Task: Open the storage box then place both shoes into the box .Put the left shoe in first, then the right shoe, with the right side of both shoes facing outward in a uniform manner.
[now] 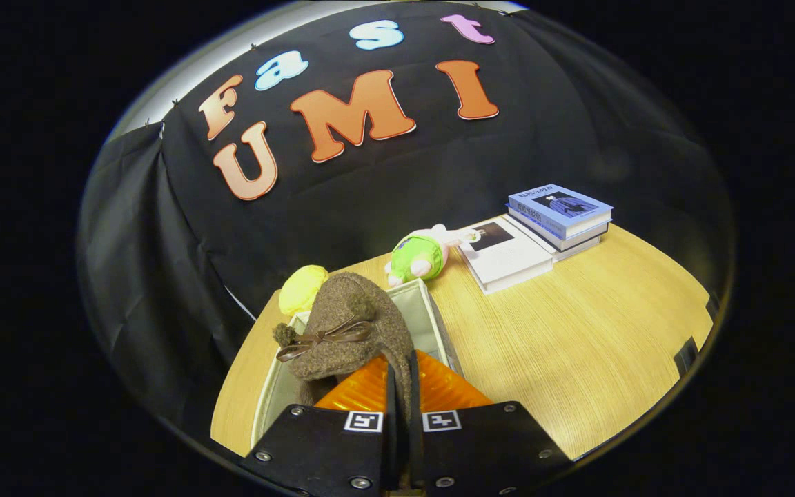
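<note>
One shoe (346,328), a brown fuzzy slipper with a thin bow, hangs over the open storage box (432,314), and your gripper (403,393) is pinched together on the thin edge of its collar. That narrow bite on soft fleece looks likely to slip, and the slipper could twist as it drops and face the wrong way. The box has pale fabric walls that may buckle if bumped. Far right on the wood-grain table (577,345) lie stacked books (542,231); nearer are a green plush toy (418,255) and a yellow plush (303,288).
</note>
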`<state>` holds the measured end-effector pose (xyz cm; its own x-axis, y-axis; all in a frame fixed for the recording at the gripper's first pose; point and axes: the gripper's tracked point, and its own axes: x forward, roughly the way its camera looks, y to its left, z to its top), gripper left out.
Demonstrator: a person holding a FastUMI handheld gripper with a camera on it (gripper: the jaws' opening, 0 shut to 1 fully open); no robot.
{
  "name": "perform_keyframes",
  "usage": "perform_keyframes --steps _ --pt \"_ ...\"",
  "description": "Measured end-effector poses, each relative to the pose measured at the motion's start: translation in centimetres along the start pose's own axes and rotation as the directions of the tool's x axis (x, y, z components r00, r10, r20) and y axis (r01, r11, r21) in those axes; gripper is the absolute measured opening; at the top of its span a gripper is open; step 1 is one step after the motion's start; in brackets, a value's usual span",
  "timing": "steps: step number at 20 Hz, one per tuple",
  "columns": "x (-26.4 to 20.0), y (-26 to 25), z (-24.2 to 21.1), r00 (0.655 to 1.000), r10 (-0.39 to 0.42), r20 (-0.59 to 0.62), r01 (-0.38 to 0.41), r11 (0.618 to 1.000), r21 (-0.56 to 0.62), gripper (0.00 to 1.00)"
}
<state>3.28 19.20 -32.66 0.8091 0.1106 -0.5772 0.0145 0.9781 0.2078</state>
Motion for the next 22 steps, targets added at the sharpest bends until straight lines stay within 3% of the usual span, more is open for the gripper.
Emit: perform_keyframes --steps 1,3,5,8,14,20,22 --pt "0.1 0.2 -0.3 1.0 0.007 -0.01 -0.007 1.0 0.004 0.09" --pt "0.0 0.3 -0.5 1.0 0.015 -0.012 -0.015 1.0 -0.001 0.23" --pt "-0.6 1.2 0.4 0.998 0.059 0.009 -0.059 0.998 0.022 0.5" --pt "-1.4 0.0 2.0 0.998 0.029 0.053 -0.028 1.0 -0.013 0.96" --pt "-2.8 -2.1 5.3 0.994 0.017 0.104 -0.011 0.998 -0.062 0.98" --pt "-6.8 -5.0 12.1 0.974 -0.007 0.225 0.043 0.987 -0.154 0.98" --pt "-8.7 -5.5 14.4 0.967 0.02 0.256 0.021 0.988 -0.154 0.98"
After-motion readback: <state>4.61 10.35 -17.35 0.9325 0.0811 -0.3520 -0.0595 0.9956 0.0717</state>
